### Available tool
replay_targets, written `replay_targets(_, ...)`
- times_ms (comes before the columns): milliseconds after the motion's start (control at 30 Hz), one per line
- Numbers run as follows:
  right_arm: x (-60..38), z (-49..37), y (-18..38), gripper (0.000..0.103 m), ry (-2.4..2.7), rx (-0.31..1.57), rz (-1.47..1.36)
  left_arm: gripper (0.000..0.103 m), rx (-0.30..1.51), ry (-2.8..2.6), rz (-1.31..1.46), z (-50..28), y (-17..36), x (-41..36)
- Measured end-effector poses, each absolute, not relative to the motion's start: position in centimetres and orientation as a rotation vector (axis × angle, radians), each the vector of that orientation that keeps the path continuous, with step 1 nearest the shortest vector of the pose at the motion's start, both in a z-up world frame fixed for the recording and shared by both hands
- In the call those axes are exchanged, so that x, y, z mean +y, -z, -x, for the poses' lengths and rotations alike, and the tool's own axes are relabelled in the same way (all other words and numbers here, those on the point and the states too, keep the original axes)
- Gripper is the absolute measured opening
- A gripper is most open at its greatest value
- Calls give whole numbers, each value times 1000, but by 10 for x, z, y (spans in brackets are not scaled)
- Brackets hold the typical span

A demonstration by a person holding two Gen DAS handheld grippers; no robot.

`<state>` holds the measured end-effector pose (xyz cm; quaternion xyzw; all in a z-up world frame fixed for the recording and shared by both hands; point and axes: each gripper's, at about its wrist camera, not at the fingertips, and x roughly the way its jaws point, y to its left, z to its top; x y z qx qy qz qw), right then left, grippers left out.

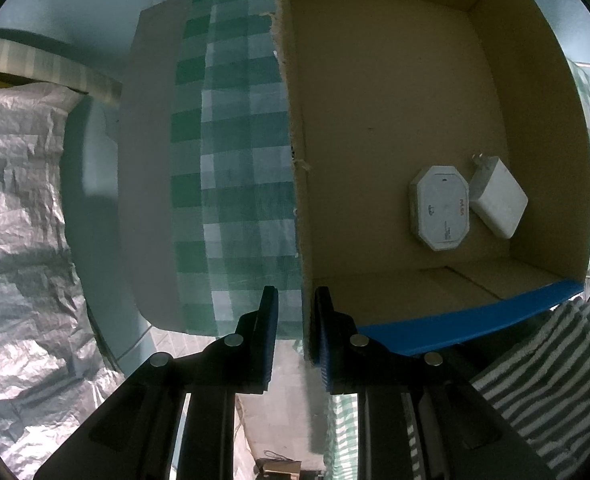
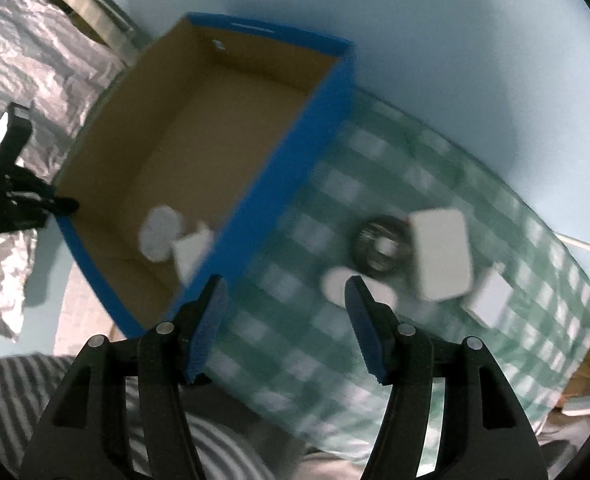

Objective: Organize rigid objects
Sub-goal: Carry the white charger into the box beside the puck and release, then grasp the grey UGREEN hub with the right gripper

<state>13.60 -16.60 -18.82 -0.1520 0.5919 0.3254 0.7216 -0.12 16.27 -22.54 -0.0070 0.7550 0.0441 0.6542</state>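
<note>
A cardboard box (image 1: 379, 92), blue outside and brown inside, stands on a green checked cloth (image 1: 235, 140). In it lie a white octagonal device (image 1: 441, 208) and a white plug adapter (image 1: 497, 200), touching. My left gripper (image 1: 295, 292) is shut on the box's near side wall. In the blurred right wrist view, my right gripper (image 2: 285, 280) hangs open and empty over the cloth beside the box (image 2: 295, 152). Past it on the cloth lie a white oval piece (image 2: 343, 284), a dark ring (image 2: 379, 250), a white rectangular case (image 2: 441, 254) and a small white block (image 2: 489, 300).
Crinkled silver sheeting (image 1: 19, 220) lies left of the table. A grey-and-white striped fabric (image 1: 547, 380) is close under the grippers. The checked cloth (image 2: 435, 184) ends at a pale blue surface (image 2: 455, 40) behind. The left gripper (image 2: 15, 184) shows at the box's left corner.
</note>
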Motion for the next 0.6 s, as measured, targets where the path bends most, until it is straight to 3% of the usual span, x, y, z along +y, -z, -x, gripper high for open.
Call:
replay_targets(400,-231,-145,229,62,-707,1374,488,18,1722,-111,15,0,226,158)
replay_targets(600,-243,-142,260,62,-728,1374,703,18,1726,-125,19,0,226,156)
